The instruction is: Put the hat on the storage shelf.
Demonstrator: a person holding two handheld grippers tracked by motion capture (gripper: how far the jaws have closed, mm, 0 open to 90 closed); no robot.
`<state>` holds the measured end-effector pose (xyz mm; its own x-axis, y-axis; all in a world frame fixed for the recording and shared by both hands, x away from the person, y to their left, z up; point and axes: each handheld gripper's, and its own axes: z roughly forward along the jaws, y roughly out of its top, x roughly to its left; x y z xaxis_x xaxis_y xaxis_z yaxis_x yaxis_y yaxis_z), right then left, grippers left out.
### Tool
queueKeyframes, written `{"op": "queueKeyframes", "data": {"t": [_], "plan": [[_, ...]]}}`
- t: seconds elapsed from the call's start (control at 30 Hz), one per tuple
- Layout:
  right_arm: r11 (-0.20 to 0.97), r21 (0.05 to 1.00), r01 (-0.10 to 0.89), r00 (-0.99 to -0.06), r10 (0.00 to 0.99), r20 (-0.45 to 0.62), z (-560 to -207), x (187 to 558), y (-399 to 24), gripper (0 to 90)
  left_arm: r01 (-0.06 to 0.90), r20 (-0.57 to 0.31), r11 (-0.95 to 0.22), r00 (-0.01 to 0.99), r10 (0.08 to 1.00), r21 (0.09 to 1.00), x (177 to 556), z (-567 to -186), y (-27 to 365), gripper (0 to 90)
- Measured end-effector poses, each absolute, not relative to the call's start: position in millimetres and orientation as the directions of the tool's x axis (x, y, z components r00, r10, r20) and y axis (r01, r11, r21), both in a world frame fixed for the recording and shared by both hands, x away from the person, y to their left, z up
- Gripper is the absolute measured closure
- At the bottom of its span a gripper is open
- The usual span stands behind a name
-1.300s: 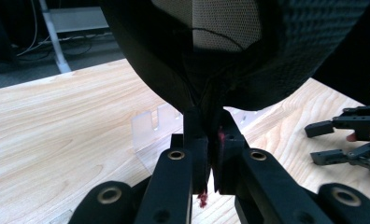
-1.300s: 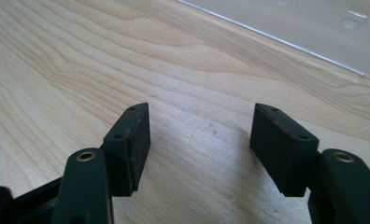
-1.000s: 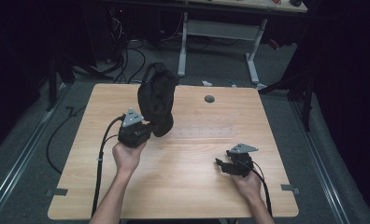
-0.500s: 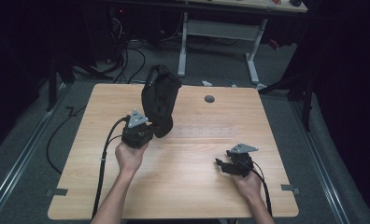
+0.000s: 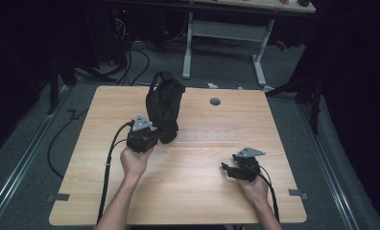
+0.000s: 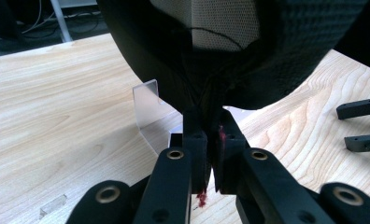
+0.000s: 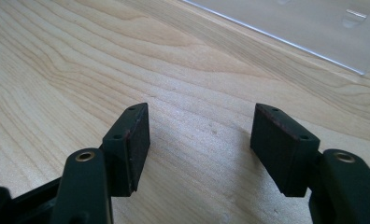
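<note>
One thin pinch is all the left tongs have, clamped on the bottom edge of the black mesh fabric cap. That limp cloth could slip out and flop onto the wooden worktop, since the right tongs stand apart, empty, well off to the side.

The black fabric bag with a mesh panel stands lifted upright above my table, its bottom edge pinched, strap looping on top.

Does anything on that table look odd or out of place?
Mostly tidy. The black cap hangs lifted off the table, pinched by the left gripper, whose pads carry red fluff. A clear stand sits beneath.
</note>
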<state>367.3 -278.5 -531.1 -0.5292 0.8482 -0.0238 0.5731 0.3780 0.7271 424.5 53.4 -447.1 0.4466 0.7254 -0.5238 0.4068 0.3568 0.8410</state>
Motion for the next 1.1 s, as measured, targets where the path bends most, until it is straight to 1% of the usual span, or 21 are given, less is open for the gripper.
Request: {"op": "queueKeyframes", "data": {"t": [0.17,0.27,0.37,0.43,0.5,0.73,0.9,1.1], "plan": [[0.374,0.726,0.577,-0.526,0.85,-0.02,-531,367,-278,37.9,0.4,-0.528,0.367,0.448,0.721,0.84,424,-448,53,83.3],[0.376,0.726,0.576,-0.527,0.85,-0.022,-531,367,-278,37.9,0.402,-0.535,0.373,0.445,0.719,0.836,424,-447,55,74.1],[0.375,0.727,0.576,-0.526,0.85,-0.021,-531,367,-278,37.9,0.422,-0.546,0.374,0.43,0.719,0.826,425,-447,55,60.5],[0.374,0.726,0.577,-0.526,0.85,-0.02,-531,367,-278,37.9,0.426,-0.557,0.387,0.423,0.715,0.818,426,-447,57,53.2],[0.377,0.727,0.574,-0.528,0.849,-0.023,-531,367,-278,37.9,0.431,-0.565,0.393,0.418,0.711,0.813,426,-447,58,47.9],[0.375,0.726,0.576,-0.526,0.85,-0.021,-531,367,-278,37.9,0.436,-0.58,0.404,0.425,0.695,0.804,424,-447,58,34.0],[0.377,0.726,0.575,-0.528,0.849,-0.023,-531,367,-278,37.9,0.438,-0.591,0.416,0.425,0.686,0.797,421,-444,63,28.7],[0.378,0.727,0.573,-0.528,0.849,-0.024,-531,367,-279,37.9,0.443,-0.586,0.405,0.43,0.687,0.8,416,-444,67,28.2]]}}
